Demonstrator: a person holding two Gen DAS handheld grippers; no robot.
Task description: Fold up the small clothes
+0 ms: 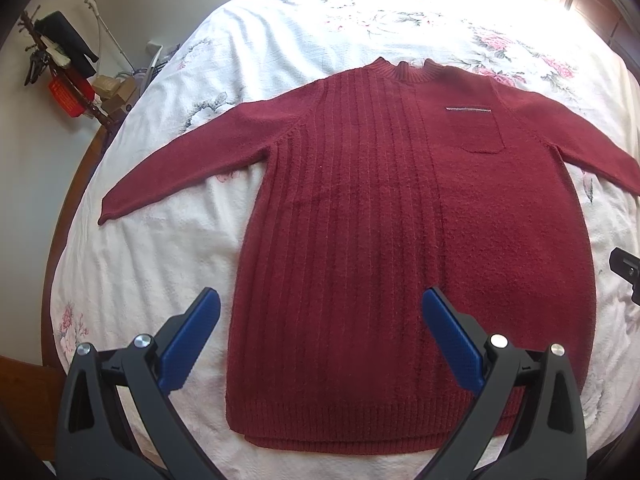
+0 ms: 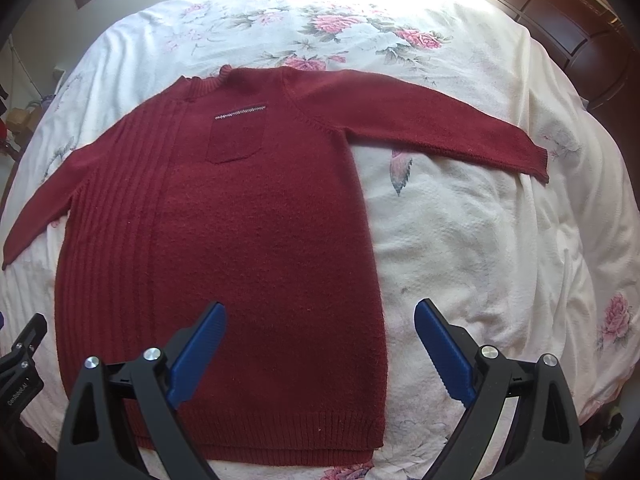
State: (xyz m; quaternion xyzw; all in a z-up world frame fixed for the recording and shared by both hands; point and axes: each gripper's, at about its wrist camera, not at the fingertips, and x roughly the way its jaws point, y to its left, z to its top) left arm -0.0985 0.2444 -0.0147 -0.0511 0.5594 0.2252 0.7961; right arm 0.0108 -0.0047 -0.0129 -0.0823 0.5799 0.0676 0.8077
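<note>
item one: my left gripper (image 1: 320,304), jaws spread wide, holding nothing, above the hem's left half. item two: my right gripper (image 2: 320,316), equally wide, empty, over the hem's right edge. item three: red sweater (image 1: 400,220), flat, face up, sleeves outstretched, on the floral bedspread (image 2: 480,240).

I see a dark red sweater (image 1: 400,220), one half ribbed in vertical lines, the other half plain knit, with a silver-grey strip on its chest pocket (image 1: 474,130). The bedspread (image 2: 480,240) under it is white with pink roses and grey-green leaves. My left tongs (image 1: 320,316) and right tongs (image 2: 320,320) are black with blue pads. Headboard (image 2: 560,20) is dark brown.
</note>
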